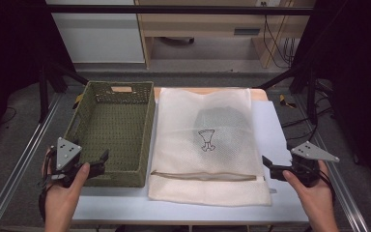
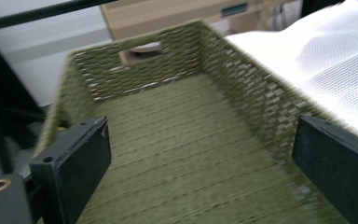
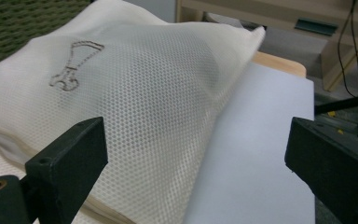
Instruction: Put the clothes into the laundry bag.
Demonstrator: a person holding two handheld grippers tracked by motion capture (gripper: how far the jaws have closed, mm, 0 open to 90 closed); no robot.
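Mesh bag (image 1: pixel 207 140): flat on table (image 1: pixel 275 130), beside green basket (image 1: pixel 113 130). Left gripper (image 1: pixel 99 162): jaws spread, at basket's near edge. Right gripper (image 1: pixel 270 166): jaws spread, just right of bag, empty.

Looks like a lab or test rig rather than a home. Framed by black metal struts (image 1: pixel 58 72) and aluminium rails (image 1: pixel 21 162) around a white table (image 1: pixel 280 140), with loose cables (image 1: pixel 275 36) hanging by plain wooden furniture (image 1: pixel 198 21) behind. Grey floor (image 1: pixel 212 77), dark surroundings at both sides.
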